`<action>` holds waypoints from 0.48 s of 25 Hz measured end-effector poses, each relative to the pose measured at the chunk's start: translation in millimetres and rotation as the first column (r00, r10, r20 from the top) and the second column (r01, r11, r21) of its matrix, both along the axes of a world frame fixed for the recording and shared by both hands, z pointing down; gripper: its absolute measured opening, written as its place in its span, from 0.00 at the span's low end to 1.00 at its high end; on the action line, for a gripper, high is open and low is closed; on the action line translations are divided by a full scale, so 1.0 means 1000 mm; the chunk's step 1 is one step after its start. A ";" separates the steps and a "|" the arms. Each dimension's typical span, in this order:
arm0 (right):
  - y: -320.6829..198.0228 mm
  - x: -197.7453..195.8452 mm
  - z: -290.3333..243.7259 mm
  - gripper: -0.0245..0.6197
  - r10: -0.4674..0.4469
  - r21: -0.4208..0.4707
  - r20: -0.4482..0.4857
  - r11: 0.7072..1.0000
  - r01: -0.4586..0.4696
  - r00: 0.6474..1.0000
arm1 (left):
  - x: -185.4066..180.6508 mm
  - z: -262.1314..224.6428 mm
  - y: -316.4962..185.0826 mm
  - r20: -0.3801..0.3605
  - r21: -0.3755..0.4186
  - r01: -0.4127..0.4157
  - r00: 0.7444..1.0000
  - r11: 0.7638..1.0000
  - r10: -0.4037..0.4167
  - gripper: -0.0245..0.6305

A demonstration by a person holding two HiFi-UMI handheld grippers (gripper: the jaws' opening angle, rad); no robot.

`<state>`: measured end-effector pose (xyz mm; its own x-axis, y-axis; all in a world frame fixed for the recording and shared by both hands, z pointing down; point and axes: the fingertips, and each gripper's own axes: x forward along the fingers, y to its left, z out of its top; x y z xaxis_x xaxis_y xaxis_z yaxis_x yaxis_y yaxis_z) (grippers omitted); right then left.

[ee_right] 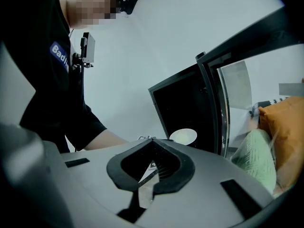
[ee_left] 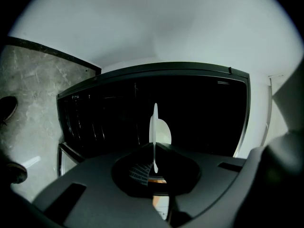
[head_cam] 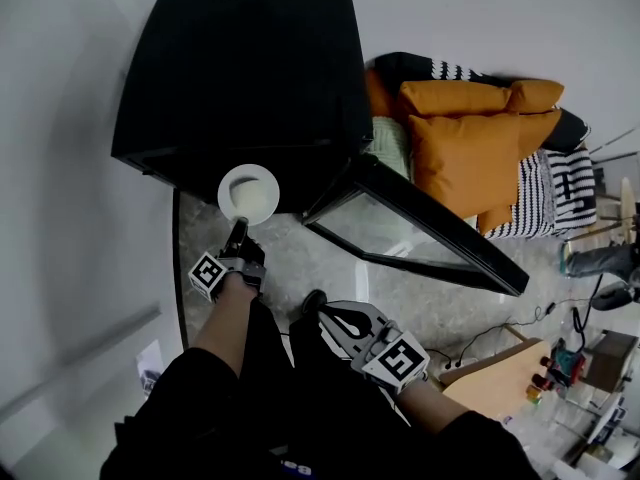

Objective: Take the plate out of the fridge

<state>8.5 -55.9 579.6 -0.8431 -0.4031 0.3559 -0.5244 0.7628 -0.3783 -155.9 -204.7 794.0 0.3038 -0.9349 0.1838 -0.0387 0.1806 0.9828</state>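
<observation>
The open fridge door (head_cam: 400, 230) stands between the fridge (head_cam: 250, 68) and orange cushions (head_cam: 470, 148). The left tongs (head_cam: 238, 228) clench the plate (head_cam: 249, 194) by its rim; the right tongs (head_cam: 322, 311) are closed, empty.

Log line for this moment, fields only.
left gripper: shut on plate rim, at fridge mouth | right gripper: shut, empty | fridge door: open

Left claw (head_cam: 238, 227) clamped tight, right claw (head_cam: 314, 301) closed.

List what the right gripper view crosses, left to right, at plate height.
person's forearm → plate → open fridge door → green cushion → orange cushion
</observation>
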 end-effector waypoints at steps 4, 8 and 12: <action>-0.001 -0.003 -0.010 0.05 0.001 0.013 0.008 1.000 -0.001 1.000 | 0.001 -0.030 0.016 -0.009 0.030 -0.032 0.999 0.999 0.032 0.06; 0.001 -0.007 -0.019 0.05 -0.006 0.023 0.016 1.000 0.006 1.000 | 0.005 -0.061 0.033 -0.015 0.041 -0.074 0.997 0.996 0.074 0.06; 0.002 -0.012 -0.027 0.05 -0.019 0.035 0.014 0.999 0.019 1.000 | 0.010 -0.104 0.048 -0.021 0.060 -0.124 0.992 0.990 0.125 0.06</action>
